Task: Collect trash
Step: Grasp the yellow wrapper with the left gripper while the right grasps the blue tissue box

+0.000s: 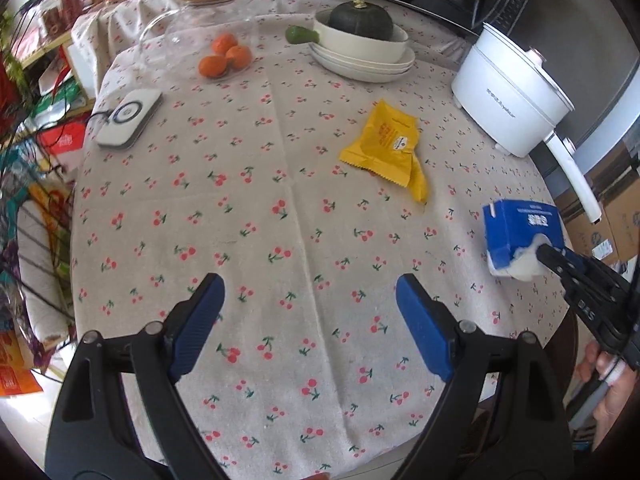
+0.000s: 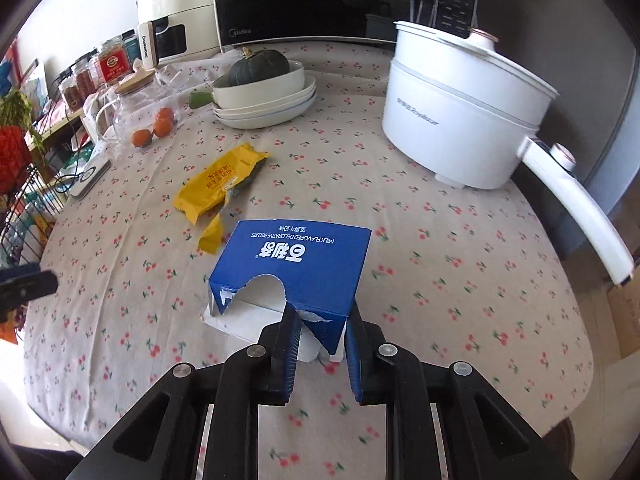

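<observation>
Overhead, cherry-print tablecloth (image 1: 280, 200), white electric pot (image 2: 460, 120), microwave (image 2: 300, 0) behind

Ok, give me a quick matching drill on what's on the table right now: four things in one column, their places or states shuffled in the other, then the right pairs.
Things:
1. blue box
2. yellow wrapper
3. squash
4. left gripper

States:
A. sitting in a white bowl
B. open, over bare tablecloth
C. torn corner between the right gripper's fingers
D. lying loose mid-table, untouched

Pairs: 1-C, 2-D, 3-A, 4-B
</observation>
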### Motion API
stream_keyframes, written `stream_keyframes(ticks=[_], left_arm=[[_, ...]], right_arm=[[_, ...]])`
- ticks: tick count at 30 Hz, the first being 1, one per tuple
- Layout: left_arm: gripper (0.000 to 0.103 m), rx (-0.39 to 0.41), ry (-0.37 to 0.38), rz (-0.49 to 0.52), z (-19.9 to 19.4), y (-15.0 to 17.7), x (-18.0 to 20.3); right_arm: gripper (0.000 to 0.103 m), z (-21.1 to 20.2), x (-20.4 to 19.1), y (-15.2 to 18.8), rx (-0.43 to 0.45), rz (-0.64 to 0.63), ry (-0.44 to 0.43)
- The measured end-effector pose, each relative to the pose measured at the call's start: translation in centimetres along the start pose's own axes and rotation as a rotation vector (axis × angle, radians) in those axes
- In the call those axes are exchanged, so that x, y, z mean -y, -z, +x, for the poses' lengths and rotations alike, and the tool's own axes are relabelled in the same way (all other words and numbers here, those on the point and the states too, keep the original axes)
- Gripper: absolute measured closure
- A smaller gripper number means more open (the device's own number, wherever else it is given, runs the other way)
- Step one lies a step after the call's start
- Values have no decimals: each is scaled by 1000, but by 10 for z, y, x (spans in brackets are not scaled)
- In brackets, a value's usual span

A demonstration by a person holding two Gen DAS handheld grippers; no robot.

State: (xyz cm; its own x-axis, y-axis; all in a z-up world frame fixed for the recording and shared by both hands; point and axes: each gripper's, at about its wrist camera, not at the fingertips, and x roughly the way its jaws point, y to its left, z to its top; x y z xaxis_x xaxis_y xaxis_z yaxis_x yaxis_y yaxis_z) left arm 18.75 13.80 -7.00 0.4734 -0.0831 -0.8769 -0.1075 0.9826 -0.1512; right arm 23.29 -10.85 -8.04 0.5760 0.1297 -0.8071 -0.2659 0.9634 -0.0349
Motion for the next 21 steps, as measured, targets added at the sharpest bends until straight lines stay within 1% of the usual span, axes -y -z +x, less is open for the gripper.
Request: stream_keyframes(ticks=[3, 7, 9, 12, 16, 18, 20, 21], left_arm=[[15, 0, 3, 78, 18, -23, 19], [15, -29, -29, 181, 51, -51, 44], [15, -37, -34, 199, 67, -64, 52], [15, -36, -11, 214, 86, -81, 63], [16, -49, -29, 240, 111, -97, 75], [20, -65, -27, 239, 123, -101, 77], [33, -95, -26, 249, 134, -100, 80], [33, -94, -32, 258, 136, -99, 81]], right_arm=[[82, -24, 20, 12, 1, 17, -5], [82, -35, 46, 17, -1, 76, -38], [82, -38, 54, 18, 2, 79, -54], [82, -42, 63, 21, 4, 61, -66], [82, -43, 80, 25, -4, 71, -89], [82, -41, 88, 28, -15, 84, -93], [82, -36, 96, 31, -30, 95, -93], [82, -34, 99, 33, -37, 101, -89]])
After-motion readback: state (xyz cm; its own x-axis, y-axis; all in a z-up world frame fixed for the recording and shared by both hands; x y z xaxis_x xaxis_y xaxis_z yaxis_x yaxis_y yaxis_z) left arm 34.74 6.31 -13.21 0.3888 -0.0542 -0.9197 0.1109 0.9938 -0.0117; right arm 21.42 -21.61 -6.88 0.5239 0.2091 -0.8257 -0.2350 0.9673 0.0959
